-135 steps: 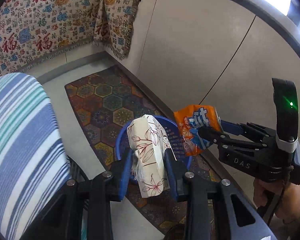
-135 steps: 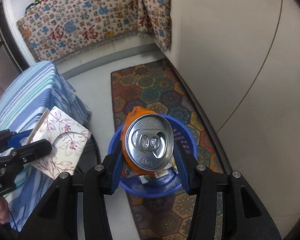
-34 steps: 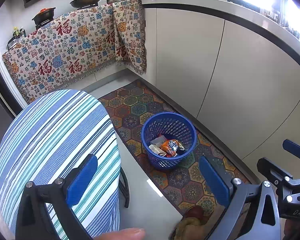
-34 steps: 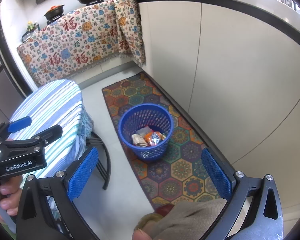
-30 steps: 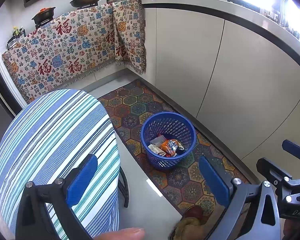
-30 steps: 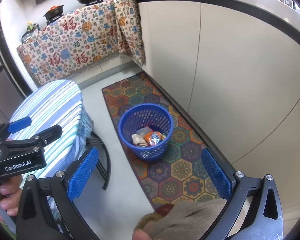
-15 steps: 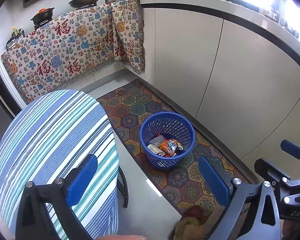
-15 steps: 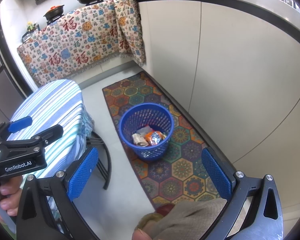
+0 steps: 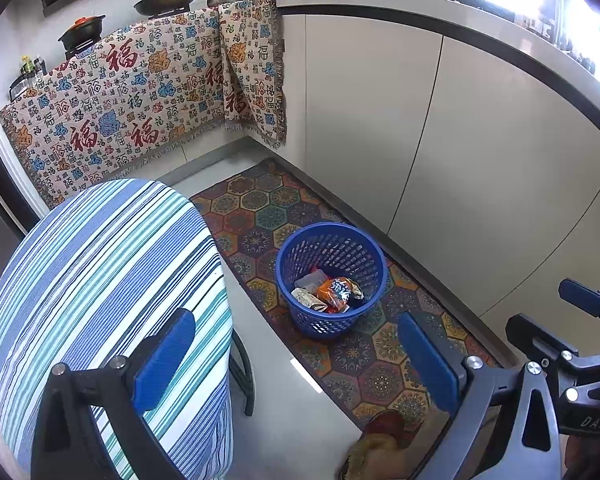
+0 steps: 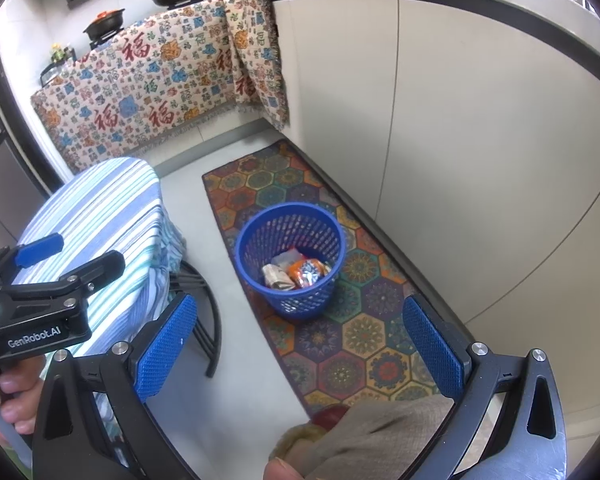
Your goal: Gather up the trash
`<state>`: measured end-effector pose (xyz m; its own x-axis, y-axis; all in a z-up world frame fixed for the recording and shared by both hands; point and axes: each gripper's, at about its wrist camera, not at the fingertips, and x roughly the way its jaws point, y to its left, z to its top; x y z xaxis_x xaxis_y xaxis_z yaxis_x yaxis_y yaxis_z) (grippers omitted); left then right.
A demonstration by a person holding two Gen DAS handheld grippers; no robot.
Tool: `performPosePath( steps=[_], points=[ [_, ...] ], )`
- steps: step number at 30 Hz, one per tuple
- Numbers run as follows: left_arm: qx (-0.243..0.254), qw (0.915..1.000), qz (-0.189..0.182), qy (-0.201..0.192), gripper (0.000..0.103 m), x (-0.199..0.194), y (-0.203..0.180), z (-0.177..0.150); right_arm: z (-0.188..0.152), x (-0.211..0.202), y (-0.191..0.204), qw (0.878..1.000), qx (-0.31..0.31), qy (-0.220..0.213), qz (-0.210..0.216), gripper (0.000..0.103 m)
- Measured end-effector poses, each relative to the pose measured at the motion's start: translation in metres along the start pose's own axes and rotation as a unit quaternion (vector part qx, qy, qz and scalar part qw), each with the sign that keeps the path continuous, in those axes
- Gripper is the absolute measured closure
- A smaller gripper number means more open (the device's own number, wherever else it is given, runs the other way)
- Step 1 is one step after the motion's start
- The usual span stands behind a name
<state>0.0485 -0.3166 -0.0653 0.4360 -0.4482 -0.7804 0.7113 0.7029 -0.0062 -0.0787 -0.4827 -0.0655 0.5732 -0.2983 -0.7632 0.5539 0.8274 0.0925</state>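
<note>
A blue mesh basket (image 9: 332,240) stands on the patterned rug; it also shows in the right wrist view (image 10: 290,220). Inside lie an orange can (image 9: 336,289), a crumpled floral paper (image 9: 306,298) and other scraps; the can (image 10: 306,271) and paper (image 10: 277,276) show in the right wrist view too. My left gripper (image 9: 296,354) is open and empty, held high above the floor, near the basket. My right gripper (image 10: 300,336) is open and empty, likewise high above the basket. Each gripper shows at the edge of the other's view.
A round table with a blue striped cloth (image 9: 100,280) stands left of the basket, with dark legs (image 10: 204,320) below. White cabinets (image 9: 460,152) run along the right. A patterned cloth (image 9: 140,92) hangs at the back. The person's foot (image 9: 380,436) is below.
4.5 s ago the left gripper held the floral paper and the right held the orange can over the basket. Both now lie in the basket, and the open grippers have pulled back and up.
</note>
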Motion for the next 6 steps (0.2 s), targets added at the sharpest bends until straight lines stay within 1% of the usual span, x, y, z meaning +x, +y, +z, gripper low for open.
performPosePath(
  steps=[6],
  points=[
    [0.006, 1.0000, 0.003, -0.006, 0.000, 0.0003, -0.0046, -0.0031, 0.0000, 0.0025, -0.0028, 1.000, 0.003, 0.003, -0.001, 0.000]
  ],
)
